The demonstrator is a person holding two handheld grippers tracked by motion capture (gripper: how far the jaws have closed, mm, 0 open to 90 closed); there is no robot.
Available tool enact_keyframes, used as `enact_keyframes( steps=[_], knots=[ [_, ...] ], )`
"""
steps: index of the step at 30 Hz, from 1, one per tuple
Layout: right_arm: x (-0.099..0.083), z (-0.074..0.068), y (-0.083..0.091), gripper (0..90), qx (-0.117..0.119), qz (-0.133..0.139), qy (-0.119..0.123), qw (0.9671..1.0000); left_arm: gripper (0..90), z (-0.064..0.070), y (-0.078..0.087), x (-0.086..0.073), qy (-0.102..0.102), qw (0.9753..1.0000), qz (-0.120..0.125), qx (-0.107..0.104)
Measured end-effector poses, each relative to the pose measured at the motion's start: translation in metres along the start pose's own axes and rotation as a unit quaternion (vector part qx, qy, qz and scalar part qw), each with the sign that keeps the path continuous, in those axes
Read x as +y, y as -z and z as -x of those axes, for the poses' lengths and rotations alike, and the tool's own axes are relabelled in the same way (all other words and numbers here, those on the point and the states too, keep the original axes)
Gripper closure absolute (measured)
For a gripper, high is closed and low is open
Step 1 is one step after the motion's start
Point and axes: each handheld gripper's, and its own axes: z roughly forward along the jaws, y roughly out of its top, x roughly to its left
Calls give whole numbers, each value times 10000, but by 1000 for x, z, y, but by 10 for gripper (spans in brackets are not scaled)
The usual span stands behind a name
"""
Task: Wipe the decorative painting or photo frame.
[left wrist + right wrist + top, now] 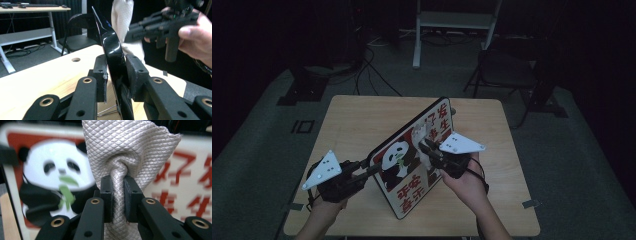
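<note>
At the middle of the wooden table (362,115), a sign board (409,160) printed with a panda and red characters is stood nearly upright on its edge, tilted slightly. Its black rim is clamped between the closed jaws of the left gripper (117,76), at the board's left edge. A bunched white cloth (125,152) is pinched tight in the closed jaws of the right gripper (117,200) and is held against the printed face. Beyond the table, a dark folding chair (507,70) is seen on the floor.
</note>
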Motion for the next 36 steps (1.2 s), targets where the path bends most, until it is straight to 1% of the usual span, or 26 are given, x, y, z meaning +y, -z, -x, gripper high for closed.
enact_keyframes(
  steps=[1, 2, 3, 8, 11, 12, 13, 14, 15, 16, 17, 18, 21, 27, 28, 32, 36],
  knots=[
    [0, 0, 0, 796, 0, 0, 0, 10000, 728, 0, 0, 0, -9, 10000, -9, 2],
    [8, -2, -1, 796, 8, 76, 47, 10000, 728, -1, 0, 0, -12, 10000, -17, 4],
    [8, -2, -1, 796, 8, 76, 47, 10000, 728, -1, 0, 0, -11, 10000, -18, -2],
    [24, -5, -7, 796, 70, 227, 101, 9997, 729, -1, 1, 0, -17, 10000, -25, 0],
    [28, -8, -9, 796, 98, 251, 123, 9996, 728, -2, 0, 0, 1, 10000, -9, -19],
    [31, -9, -13, 795, 148, 260, 153, 9994, 728, -2, 0, 0, -8, 10000, -8, -30],
    [31, -9, -13, 795, 148, 260, 153, 9994, 728, -2, 0, 0, -8, 10000, -8, -30],
    [32, -11, -17, 794, 145, 243, 181, 9994, 728, -2, 0, 0, 1, 10000, -5, -43],
    [32, -11, -17, 794, 145, 243, 181, 9994, 728, -2, 0, 0, -14, 10000, -11, -42],
    [32, -12, -22, 793, 127, 185, 228, 9995, 727, -2, 0, 0, -23, 10000, -7, -51],
    [32, -12, -22, 793, 127, 185, 228, 9995, 727, -3, 0, -1, -8, 10000, -8, -41],
    [31, -14, -25, 794, 116, 100, 273, 9995, 725, -3, 1, -1, -11, 10000, -12, -38],
    [29, -15, -26, 794, 84, 87, 314, 9994, 724, -4, 1, -2, 13, 10000, 8, -59],
    [19, -16, -27, 795, 72, -39, 354, 9993, 724, -4, 1, -1, -11, 10000, -21, -22],
    [14, -15, -28, 795, 86, -80, 313, 9994, 723, -4, 1, -1, -3, 10000, -19, -20],
    [7, -14, -28, 795, 109, -110, 239, 9996, 723, -3, 1, -1, -14, 10000, -20, -15],
    [0, -13, -29, 795, 97, -204, 251, 9994, 722, -4, 1, -1, -4, 10000, -16, -15]
  ],
)
